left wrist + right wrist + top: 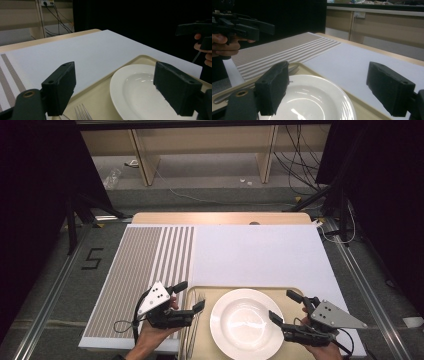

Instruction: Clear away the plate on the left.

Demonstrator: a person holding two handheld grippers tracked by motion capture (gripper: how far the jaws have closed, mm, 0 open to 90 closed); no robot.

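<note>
On tray (pixel 280 292), one plate (pixel 246 322), one fork (pixel 192 327)

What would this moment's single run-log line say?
left gripper: open, over metal fork | right gripper: open, beside round white plate | beige tray: on table

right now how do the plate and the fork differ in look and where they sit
The plate is white, round and glossy; the fork is thin, long, silvery metal. The plate takes up the middle of the beige tray; the fork lies along the tray's left edge, beside the plate, apart from it. The plate lies between the left gripper and right gripper; the fork sits under the left one. Both rest on the tray, ungripped.
</note>
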